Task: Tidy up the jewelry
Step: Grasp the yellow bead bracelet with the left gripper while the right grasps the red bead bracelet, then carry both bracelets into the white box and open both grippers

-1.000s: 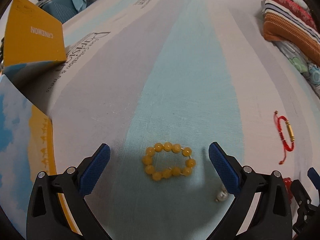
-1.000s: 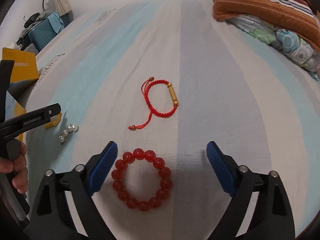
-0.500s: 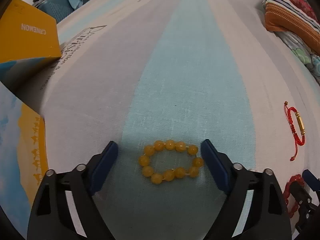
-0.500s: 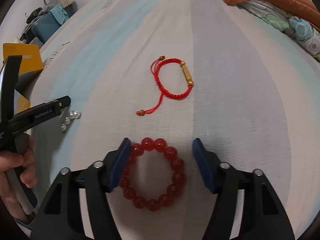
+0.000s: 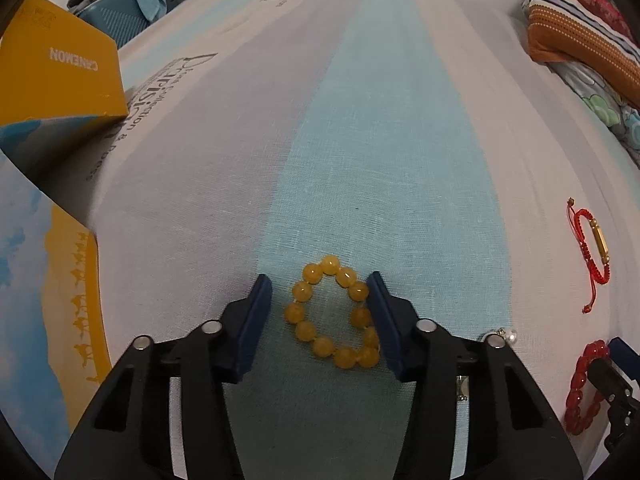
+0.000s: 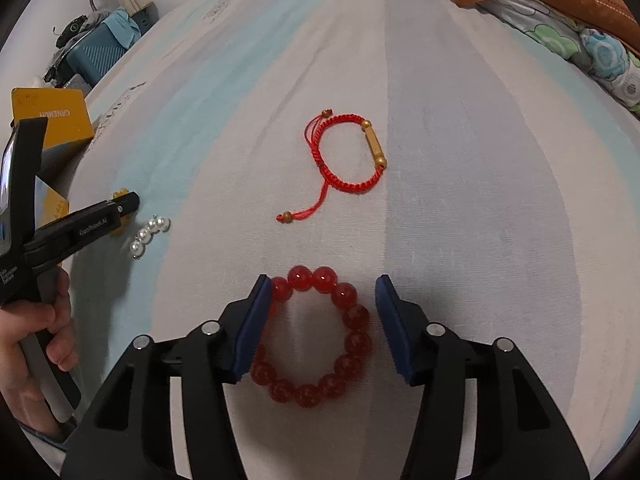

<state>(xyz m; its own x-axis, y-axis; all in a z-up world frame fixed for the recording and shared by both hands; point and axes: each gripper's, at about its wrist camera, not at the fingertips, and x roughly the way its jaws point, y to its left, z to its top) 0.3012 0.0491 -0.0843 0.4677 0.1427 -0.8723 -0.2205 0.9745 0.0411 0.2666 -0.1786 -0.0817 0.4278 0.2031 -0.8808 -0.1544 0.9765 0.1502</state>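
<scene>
Left gripper closing round yellow bracelet; right gripper closing round red bracelet — pearls clear only there.

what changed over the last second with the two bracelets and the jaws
Both grippers narrowed around their bracelets: the left gripper around the yellow bead bracelet, squeezed from wide to tall; the right gripper around the red bead bracelet. Both are closing. The red cord bracelet and pearls stayed put.

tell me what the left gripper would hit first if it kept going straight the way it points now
Most likely the yellow bead bracelet, which lies on the bed sheet between the closing jaws of the left gripper. The right-hand pad already seems to touch its beads; the sheet lies directly beneath.
</scene>
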